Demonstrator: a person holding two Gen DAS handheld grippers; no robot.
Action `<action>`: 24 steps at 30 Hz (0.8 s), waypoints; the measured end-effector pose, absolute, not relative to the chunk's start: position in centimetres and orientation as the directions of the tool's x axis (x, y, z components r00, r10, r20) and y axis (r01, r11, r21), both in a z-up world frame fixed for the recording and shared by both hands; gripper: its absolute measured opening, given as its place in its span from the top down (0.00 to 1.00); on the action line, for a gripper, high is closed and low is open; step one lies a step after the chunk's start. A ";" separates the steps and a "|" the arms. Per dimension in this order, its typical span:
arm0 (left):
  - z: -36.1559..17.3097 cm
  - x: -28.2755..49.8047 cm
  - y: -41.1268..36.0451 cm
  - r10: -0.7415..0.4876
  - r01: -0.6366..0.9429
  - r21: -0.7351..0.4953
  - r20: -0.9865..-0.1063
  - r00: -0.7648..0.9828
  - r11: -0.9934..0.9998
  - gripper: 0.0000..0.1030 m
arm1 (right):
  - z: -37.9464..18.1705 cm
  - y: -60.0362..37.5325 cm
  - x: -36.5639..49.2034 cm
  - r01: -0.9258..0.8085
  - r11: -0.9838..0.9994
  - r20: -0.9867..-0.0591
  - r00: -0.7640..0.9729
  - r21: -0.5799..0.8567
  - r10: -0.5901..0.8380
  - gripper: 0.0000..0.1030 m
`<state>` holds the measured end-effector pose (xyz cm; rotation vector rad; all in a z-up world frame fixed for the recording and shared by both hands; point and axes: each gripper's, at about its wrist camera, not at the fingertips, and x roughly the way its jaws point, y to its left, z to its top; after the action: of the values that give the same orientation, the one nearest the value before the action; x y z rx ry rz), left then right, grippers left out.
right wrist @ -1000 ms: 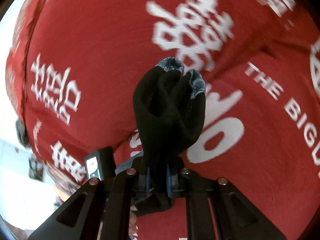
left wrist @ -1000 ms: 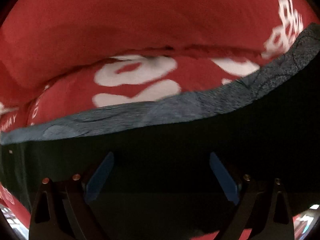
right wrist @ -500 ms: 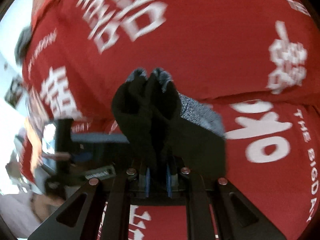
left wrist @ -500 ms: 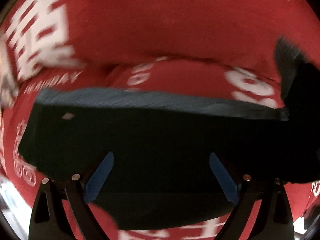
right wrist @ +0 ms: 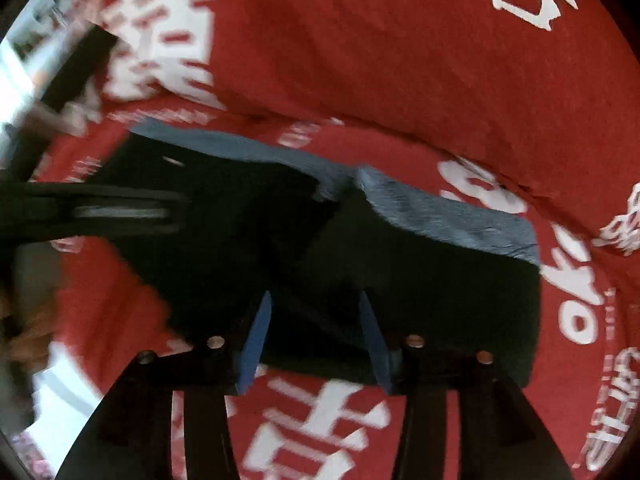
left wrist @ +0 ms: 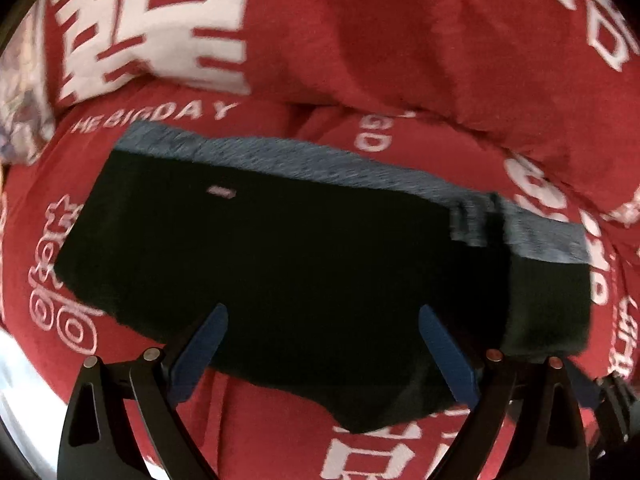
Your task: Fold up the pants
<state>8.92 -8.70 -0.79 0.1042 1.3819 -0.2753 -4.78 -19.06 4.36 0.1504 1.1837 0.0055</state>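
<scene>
Black shorts (left wrist: pixel 304 264) with a grey-blue waistband (left wrist: pixel 320 160) lie spread on the red bedding. Their right part is folded over onto the rest (right wrist: pixel 440 272). My left gripper (left wrist: pixel 322 312) is open and empty, hovering above the lower middle of the shorts. My right gripper (right wrist: pixel 316 300) is open and empty above the folded right part. The left gripper's black body (right wrist: pixel 92 212) shows at the left of the right wrist view.
The red bedding (left wrist: pixel 400 48) with white characters and lettering covers the whole surface, with a raised fold or pillow (right wrist: pixel 400 60) behind the shorts. A pale floor strip (left wrist: pixel 16 384) shows at the lower left edge.
My right gripper has let go of the bunched shorts and opened. The shorts now lie on the bedding, folded over at the right. My left gripper has drawn back, so more of the shorts shows.
</scene>
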 end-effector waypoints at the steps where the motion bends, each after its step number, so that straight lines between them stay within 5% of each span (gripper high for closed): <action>1: -0.4 8.9 -9.3 -0.160 0.277 -0.113 -0.975 0.153 0.954 0.05 | 4.6 -19.9 -5.2 0.110 0.977 -0.916 0.379 0.183 0.129 0.51; 5: -0.7 8.6 -12.0 -0.273 0.359 -0.236 -0.961 0.055 0.903 0.05 | 2.0 -28.0 -8.4 0.453 0.717 -0.838 0.407 0.530 0.363 0.51; 10: -3.2 8.1 -15.5 -0.316 0.383 -0.319 -0.946 -0.075 0.867 0.06 | -1.9 -32.8 -11.3 0.620 0.389 -0.729 0.524 0.682 0.441 0.51; 18: -6.1 7.2 -18.2 -0.297 0.361 -0.337 -0.941 -0.162 0.869 0.44 | -6.4 -34.0 -10.9 0.673 0.157 -0.653 0.593 0.723 0.471 0.52; 19: -6.0 7.0 -18.3 -0.296 0.364 -0.331 -0.943 -0.152 0.871 0.44 | -7.0 -34.3 -11.0 0.677 0.124 -0.643 0.603 0.726 0.472 0.55; 21: -5.6 6.8 -18.4 -0.286 0.370 -0.315 -0.949 -0.134 0.874 0.47 | -7.9 -34.5 -11.1 0.691 0.062 -0.632 0.616 0.720 0.470 0.95; 24: -4.0 6.2 -18.0 -0.282 0.383 -0.296 -0.955 -0.095 0.875 0.48 | -6.5 -34.3 -10.9 0.658 0.103 -0.617 0.625 0.746 0.478 0.96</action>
<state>6.22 -17.97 -3.97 0.0820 1.5706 -0.5577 -10.86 -34.34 -6.52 1.5376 0.9857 -0.1707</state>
